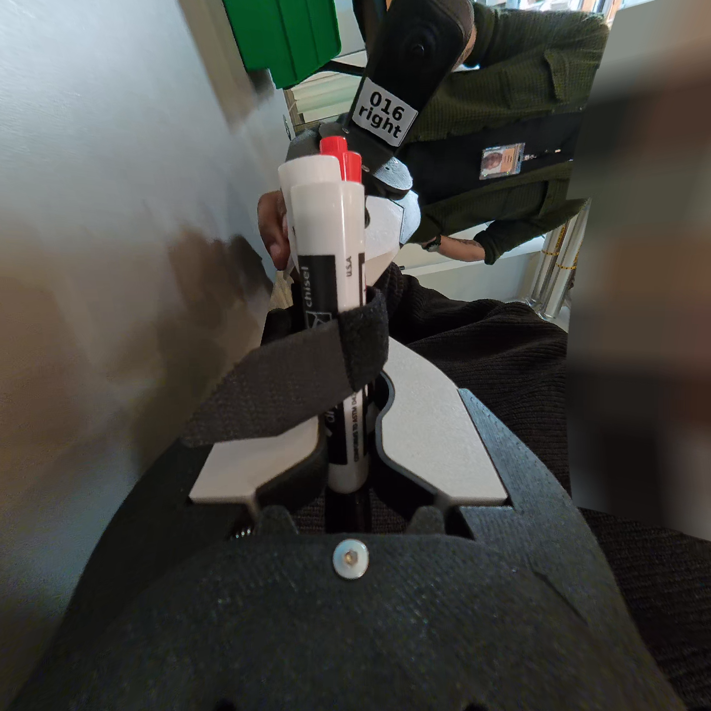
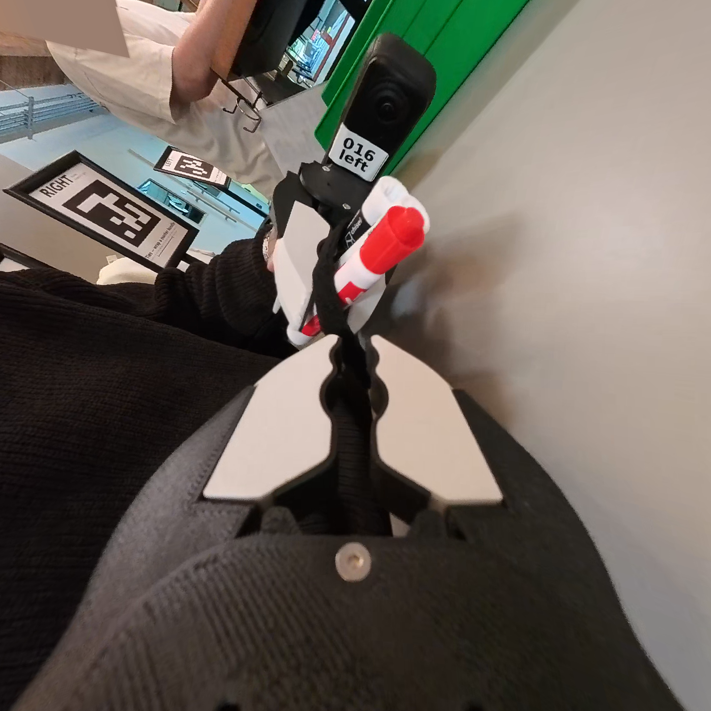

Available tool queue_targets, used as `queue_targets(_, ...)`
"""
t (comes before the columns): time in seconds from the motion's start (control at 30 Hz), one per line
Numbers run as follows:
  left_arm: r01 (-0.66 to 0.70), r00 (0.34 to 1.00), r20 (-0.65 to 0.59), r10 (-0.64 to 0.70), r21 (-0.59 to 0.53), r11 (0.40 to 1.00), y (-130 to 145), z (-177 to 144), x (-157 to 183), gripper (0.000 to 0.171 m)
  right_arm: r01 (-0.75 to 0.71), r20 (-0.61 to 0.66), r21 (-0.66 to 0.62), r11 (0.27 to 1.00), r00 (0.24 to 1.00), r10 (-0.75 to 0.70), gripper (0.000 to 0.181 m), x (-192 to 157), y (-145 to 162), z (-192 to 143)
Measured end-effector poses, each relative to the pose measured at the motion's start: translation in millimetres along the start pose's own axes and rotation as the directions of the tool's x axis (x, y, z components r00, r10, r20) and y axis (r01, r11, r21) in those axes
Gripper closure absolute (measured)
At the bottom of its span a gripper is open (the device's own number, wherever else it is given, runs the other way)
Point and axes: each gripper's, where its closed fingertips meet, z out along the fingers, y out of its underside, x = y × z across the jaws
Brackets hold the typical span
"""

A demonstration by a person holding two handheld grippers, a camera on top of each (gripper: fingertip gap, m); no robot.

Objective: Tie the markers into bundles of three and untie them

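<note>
Markers (image 1: 331, 269) up in the air between both grippers, white barrels w/ red caps, bunched together. Black strap (image 1: 307, 369) loops round them mid-barrel. Left gripper (image 1: 348, 442) is clenched on the bundle's lower end; its own cam shows that close up, barrel wedged between the grey fingers (image 1: 434, 431). Right gripper (image 2: 352, 369) pinches the strap's free tail, seen only from the right cam, where the strap (image 2: 331, 292) runs taut from the bundle (image 2: 377, 250) into its tips. Grey table surface (image 2: 577, 269) and green bin (image 2: 423, 46) behind.
</note>
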Motion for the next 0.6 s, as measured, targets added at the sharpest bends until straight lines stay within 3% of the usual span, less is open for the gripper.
queue_targets(0.6,-0.003,1.0,0.026,0.003,0.0,1.0,-0.4,0.4,-5.1,0.151,-0.024,0.034,0.012,1.0,0.999,0.024,0.176,-6.5,-2.7,3.4)
